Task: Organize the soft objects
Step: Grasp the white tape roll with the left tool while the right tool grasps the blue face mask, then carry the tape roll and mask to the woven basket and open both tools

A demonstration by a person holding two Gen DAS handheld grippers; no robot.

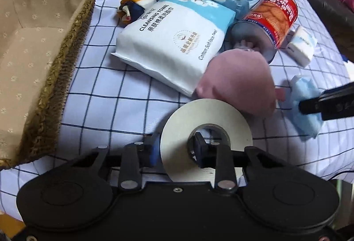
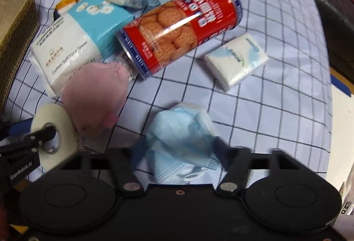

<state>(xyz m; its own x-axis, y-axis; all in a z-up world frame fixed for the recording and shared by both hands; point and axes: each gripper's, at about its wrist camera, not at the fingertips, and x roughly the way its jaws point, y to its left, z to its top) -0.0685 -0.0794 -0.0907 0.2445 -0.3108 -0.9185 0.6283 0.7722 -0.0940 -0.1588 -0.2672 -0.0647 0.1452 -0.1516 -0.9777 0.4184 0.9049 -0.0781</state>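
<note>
My left gripper (image 1: pixel 177 148) is shut on a white paper roll (image 1: pixel 205 117), one finger inside its core and the other outside its wall. The right wrist view shows that roll (image 2: pixel 64 128) at lower left, beside a pink face mask (image 2: pixel 95 95). My right gripper (image 2: pixel 179 152) is shut on a crumpled blue face mask (image 2: pixel 181 134) lying on the checked cloth. In the left wrist view, that mask (image 1: pixel 303 95) is at the right with a black finger on it. The pink mask (image 1: pixel 236 83) lies just beyond the roll. A lined woven basket (image 1: pixel 66 46) stands at the left.
A cleansing towel pack (image 1: pixel 174 41), a red biscuit can (image 2: pixel 181 30) on its side and a small tissue pack (image 2: pixel 236 61) lie beyond the masks. Scarves, lace and more packets are heaped at the back. A dark sofa edge (image 2: pixel 331 19) runs along the right.
</note>
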